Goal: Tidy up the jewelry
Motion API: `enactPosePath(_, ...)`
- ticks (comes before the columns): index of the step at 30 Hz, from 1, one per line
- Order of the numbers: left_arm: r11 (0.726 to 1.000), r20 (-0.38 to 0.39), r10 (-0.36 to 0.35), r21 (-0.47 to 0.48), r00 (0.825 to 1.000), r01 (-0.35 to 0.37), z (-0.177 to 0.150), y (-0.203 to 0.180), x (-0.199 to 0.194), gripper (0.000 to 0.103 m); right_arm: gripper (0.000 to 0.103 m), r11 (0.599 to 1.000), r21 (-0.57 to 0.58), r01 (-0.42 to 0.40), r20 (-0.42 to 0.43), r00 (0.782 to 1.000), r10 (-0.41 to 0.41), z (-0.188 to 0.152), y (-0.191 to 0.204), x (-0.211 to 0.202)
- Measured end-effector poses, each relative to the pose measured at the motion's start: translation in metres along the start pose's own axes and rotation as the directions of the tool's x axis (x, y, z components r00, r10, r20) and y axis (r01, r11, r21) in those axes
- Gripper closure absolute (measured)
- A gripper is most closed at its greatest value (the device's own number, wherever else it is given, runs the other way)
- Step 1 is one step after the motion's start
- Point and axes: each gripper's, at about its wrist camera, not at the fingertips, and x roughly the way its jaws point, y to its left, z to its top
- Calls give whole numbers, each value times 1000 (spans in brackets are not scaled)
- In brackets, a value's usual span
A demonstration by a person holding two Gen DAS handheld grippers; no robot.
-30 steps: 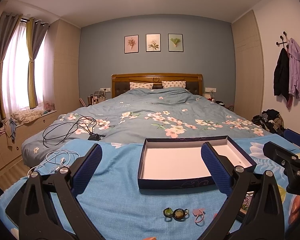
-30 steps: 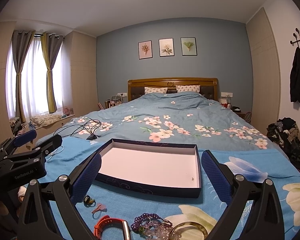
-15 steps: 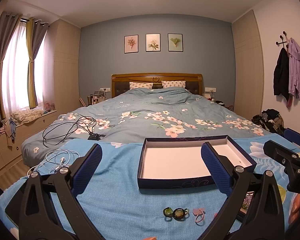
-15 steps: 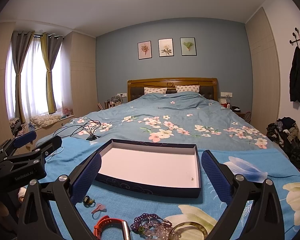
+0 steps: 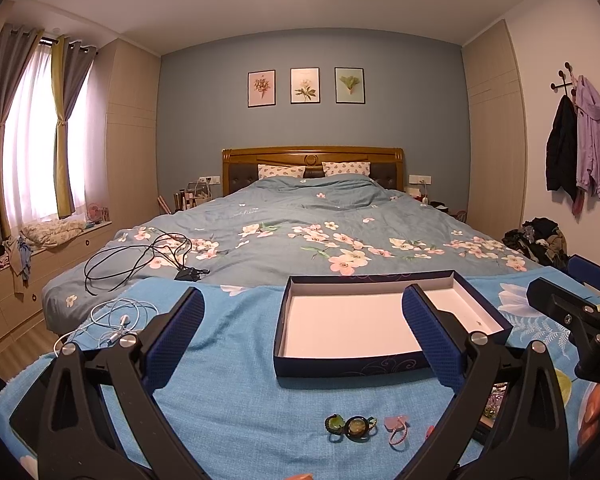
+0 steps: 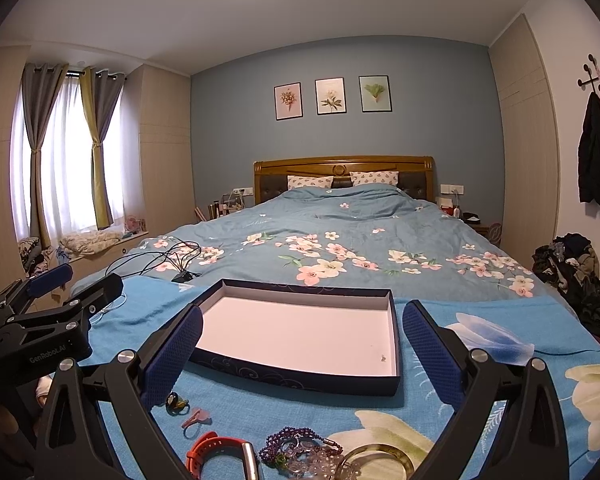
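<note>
A dark blue box [image 5: 288,332] with a white floor lies open on the blue cloth; it also shows in the right wrist view [image 6: 394,340]. In front of it lie green-stone rings [image 5: 350,426], a pink ring [image 5: 396,428], a red band [image 6: 210,450], purple beads [image 6: 292,442] and a gold bangle [image 6: 376,462]. My left gripper [image 5: 300,332] is open and empty above the cloth, left of the box front. My right gripper [image 6: 300,344] is open and empty over the box's near edge.
White earphones [image 5: 116,316] lie on the cloth's left part. Black cables [image 5: 140,256] lie on the floral bedcover [image 5: 320,232] behind. A clothes pile [image 6: 576,272] sits at the right, beside the bed. The other gripper shows at each view's edge [image 6: 40,320].
</note>
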Motion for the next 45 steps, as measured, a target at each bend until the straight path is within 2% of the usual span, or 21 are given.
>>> enactPosePath(23, 1000, -20, -28, -1, 999, 28, -5, 3, 6, 6, 6, 1000, -3, 2, -13, 1000, -2, 0, 0, 1)
enactPosePath(26, 999, -37, -53, 4, 998, 54, -7, 3, 8, 6, 6, 1000, -10, 9, -38, 999, -9, 0, -4, 2)
enactPosePath(30, 994, -92, -102, 24, 990, 105, -14, 3, 14, 6, 6, 1000, -12, 26, -126, 992, -28, -6, -19, 7)
enactPosePath(34, 985, -163, -153, 56, 975, 164, -26, 1, 21, 6, 6, 999, -16, 41, -225, 973, -44, -19, -36, 10)
enactPosePath(38, 964, -233, -222, 94, 947, 249, -36, -6, 28, 6, 9, 999, -34, 26, -334, 942, -36, -36, -47, 13)
enactPosePath(41, 946, -231, -268, 121, 935, 301, -38, -15, 23, 6, 24, 999, -32, 9, -402, 915, -21, -49, -52, 15)
enactPosePath(45, 905, -279, -348, 150, 895, 399, -44, -34, 17, 11, 41, 1000, -10, -6, -472, 882, 0, -62, -59, 18)
